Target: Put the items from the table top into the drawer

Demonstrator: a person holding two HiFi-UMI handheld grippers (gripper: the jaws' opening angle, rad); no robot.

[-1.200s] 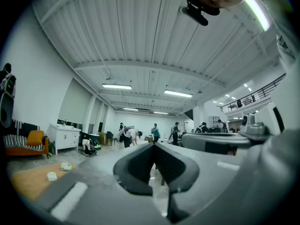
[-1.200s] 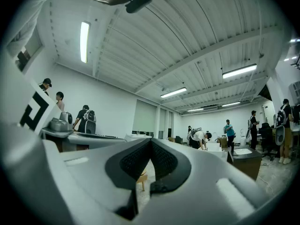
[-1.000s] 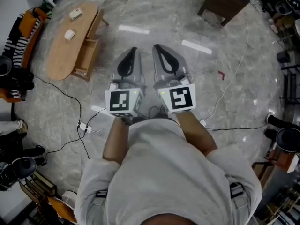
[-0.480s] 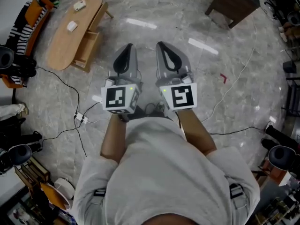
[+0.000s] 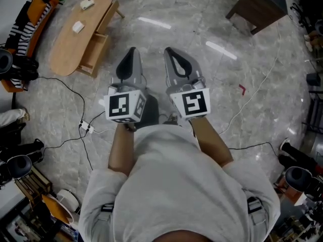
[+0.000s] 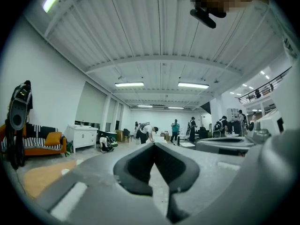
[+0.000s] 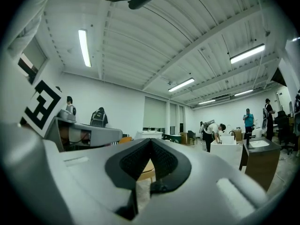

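Observation:
An oval wooden table point(image 5: 64, 48) stands at the far left on the marble floor, well away from both grippers. Two small pale items lie on its top, one point(image 5: 87, 3) near the far end and one point(image 5: 77, 27) nearer the middle. Its wooden drawer point(image 5: 94, 52) stands pulled out on the side facing me. My left gripper point(image 5: 131, 50) and right gripper point(image 5: 168, 50) are held side by side at waist height, pointing level, both shut and holding nothing. The left gripper view has the left gripper point(image 6: 154, 144) with the table point(image 6: 40, 178) low at the left. In its own view the right gripper point(image 7: 151, 141) is shut.
Black cables and a white power strip point(image 5: 87, 130) trail over the floor between me and the table. A sofa with striped and orange cushions point(image 5: 25, 21) stands behind the table. A dark wooden cabinet point(image 5: 257, 6) is at the far right. Several people stand far across the hall point(image 6: 174, 128).
Both grippers have shifted a little to the left and lower, the left one angling toward the table. The table has slid up and left in the head view.

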